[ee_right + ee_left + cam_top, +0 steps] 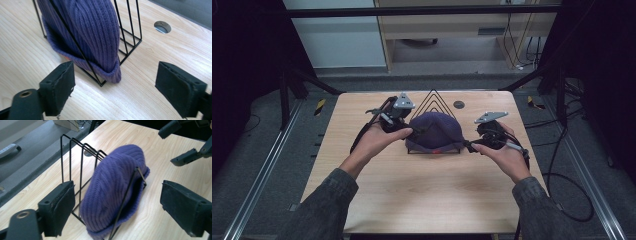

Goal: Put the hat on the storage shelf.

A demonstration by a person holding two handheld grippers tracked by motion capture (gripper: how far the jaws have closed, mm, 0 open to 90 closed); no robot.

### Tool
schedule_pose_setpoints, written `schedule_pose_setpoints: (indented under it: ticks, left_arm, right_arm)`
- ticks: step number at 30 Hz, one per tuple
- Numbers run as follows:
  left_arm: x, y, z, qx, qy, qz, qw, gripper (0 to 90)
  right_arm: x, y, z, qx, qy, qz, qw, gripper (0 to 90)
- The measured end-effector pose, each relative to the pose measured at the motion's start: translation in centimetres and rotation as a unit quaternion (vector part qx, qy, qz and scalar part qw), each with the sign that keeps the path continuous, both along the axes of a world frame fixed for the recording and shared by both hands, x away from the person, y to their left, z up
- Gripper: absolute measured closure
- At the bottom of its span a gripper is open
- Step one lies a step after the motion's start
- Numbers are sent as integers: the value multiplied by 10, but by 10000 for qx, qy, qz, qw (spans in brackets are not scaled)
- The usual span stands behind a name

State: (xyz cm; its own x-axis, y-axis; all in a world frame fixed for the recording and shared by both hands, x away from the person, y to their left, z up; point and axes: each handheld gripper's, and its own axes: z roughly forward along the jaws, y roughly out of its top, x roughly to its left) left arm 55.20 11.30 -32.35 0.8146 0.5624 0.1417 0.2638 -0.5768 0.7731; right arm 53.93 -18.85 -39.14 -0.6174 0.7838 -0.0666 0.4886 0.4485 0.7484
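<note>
A purple knitted beanie [433, 131] sits draped over a black wire rack [432, 101] of triangular frames at the middle of the table. My left gripper [408, 132] stands at the hat's left side, open, its jaws spread on either side of the beanie [112, 187] and rack [75, 157] with nothing held. My right gripper [470, 145] is at the hat's right lower corner, open too, its jaws wide apart in front of the beanie's [92, 27] brim and the rack's [130, 27] base. The right gripper's fingers [186, 157] show beyond the hat in the left gripper view.
The light wooden table [422, 195] has a round cable hole [458, 104] just behind the rack, also the hole [162, 26] in the right gripper view. Metal rails and cables run on the floor at both sides. Bare tabletop lies in front of the rack.
</note>
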Motion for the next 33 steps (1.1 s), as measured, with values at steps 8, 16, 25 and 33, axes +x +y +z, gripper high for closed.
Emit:
schedule_pose_setpoints:
  ticks: [8,16,25,33]
  left_arm:
    - [-21,6,-9,88,67,-35,9999,75]
    - [-38,17,-18,171,116,-58,9998,54]
    - [-52,38,-34,79,271,40,9996,48]
    - [-64,61,-61,214,454,128,9987,48]
  right_arm:
    - [-17,-3,7,167,-113,-30,9998,93]
    - [-29,-2,9,208,-163,59,9996,79]
    - [-42,7,-1,266,-66,171,9995,78]
    - [-52,16,-22,194,118,323,9992,84]
